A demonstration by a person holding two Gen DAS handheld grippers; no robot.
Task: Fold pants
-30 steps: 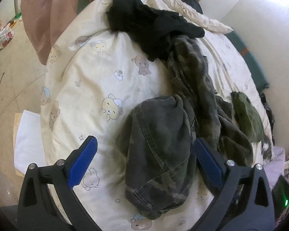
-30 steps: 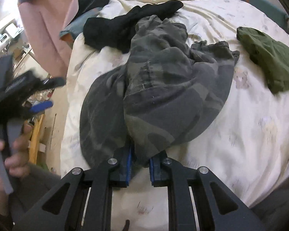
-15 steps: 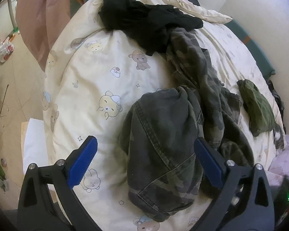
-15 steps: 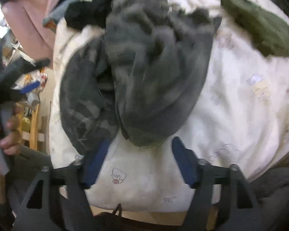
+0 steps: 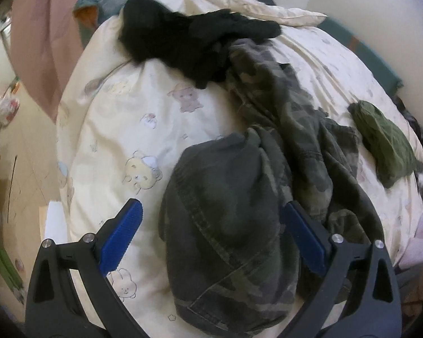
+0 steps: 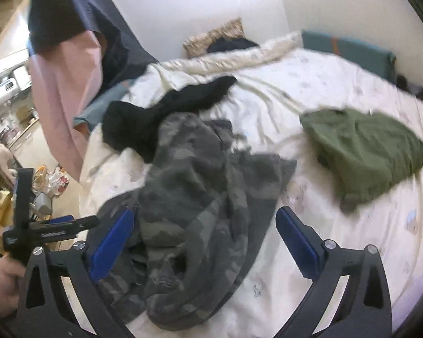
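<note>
Jaws wide apart, camo pants (image 5: 228,225) btwn.

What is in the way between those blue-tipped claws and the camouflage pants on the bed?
Nothing visible. Both the left gripper and right gripper hang open directly over the camouflage pants. A black garment overlaps only the pants' far end.

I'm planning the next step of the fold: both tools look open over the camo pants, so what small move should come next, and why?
Probably lower the left tool and close it on the waistband end of the camo pants. Both it and the right tool are open and hold nothing, while the pants lie bunched and twisted on the bedsheet, one end under the black garment; they need spreading first.
</note>
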